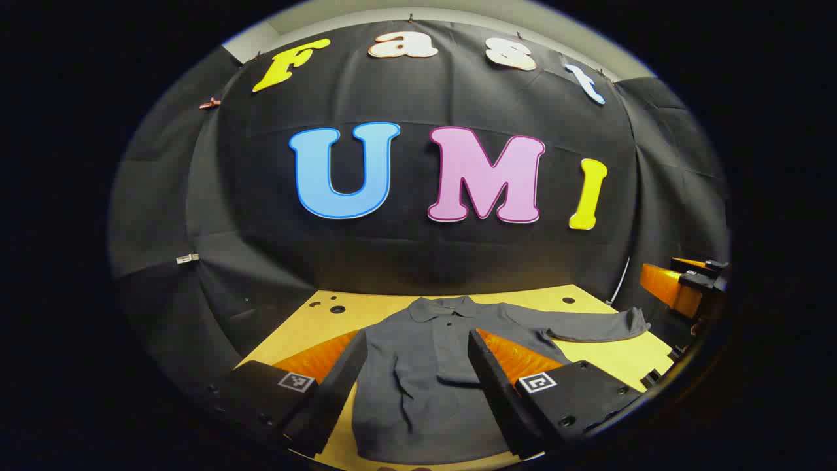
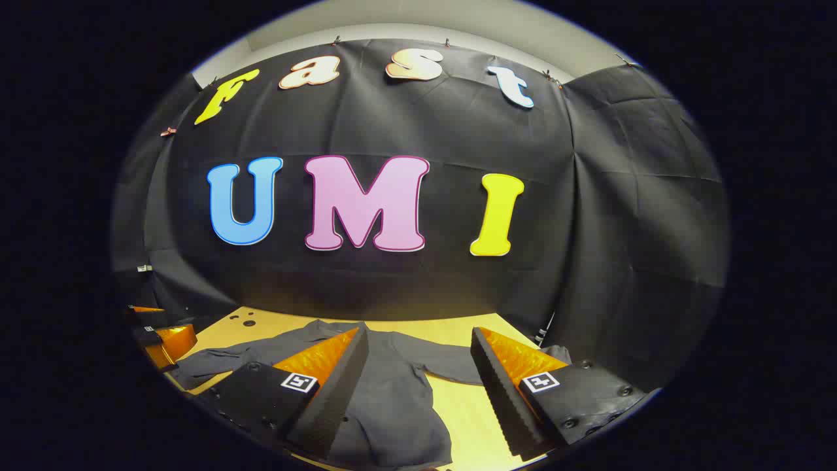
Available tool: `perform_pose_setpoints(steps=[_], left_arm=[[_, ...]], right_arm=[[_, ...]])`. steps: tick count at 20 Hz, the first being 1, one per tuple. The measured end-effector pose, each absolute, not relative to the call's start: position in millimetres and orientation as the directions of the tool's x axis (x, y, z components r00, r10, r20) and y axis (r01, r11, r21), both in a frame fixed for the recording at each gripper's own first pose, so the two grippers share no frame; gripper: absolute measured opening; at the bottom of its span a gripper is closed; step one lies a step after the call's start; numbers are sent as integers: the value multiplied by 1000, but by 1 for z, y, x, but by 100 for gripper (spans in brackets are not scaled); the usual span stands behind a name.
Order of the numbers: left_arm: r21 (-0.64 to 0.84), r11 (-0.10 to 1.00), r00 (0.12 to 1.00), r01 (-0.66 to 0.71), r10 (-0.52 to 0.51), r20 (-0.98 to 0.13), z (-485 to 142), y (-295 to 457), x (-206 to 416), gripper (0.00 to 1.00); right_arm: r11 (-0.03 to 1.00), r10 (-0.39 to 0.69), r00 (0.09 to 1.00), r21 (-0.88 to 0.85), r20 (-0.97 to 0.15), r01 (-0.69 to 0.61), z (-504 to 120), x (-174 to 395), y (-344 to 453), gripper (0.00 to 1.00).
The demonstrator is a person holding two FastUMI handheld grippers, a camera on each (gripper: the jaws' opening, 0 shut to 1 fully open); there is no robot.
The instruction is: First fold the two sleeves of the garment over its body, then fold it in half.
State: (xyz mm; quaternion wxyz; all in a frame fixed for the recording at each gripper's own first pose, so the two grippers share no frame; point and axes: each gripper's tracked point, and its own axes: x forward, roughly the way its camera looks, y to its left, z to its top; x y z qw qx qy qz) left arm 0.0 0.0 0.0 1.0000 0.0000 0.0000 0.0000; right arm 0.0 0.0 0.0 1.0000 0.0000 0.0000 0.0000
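dark grey collared shirt flat on yellow table, sleeves prob. unfolded | L gripper & R gripper jaws apart, empty, above it | poised for sleeve grabs

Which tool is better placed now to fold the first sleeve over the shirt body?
Probably the right tool: it is open, with the right sleeve spread flat between its fingers. The left tool faces the shirt body.

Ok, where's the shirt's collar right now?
In the left gripper view the collar lies at the shirt's far end on the yellow table, toward the black cloth wall.
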Motion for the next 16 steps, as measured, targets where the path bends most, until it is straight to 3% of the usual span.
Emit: perform_pose_setpoints(steps=[6,16], left_arm=[[23,999,999,27,-26,-21,-7,-19,13,98],[9,999,998,-48,48,-38,-16,-7,22,96]], right_arm=[[1000,-9,1000,7,-29,9,-11,12,-11,98],[1000,29,997,8,-69,-28,-24,32,-8,98]])
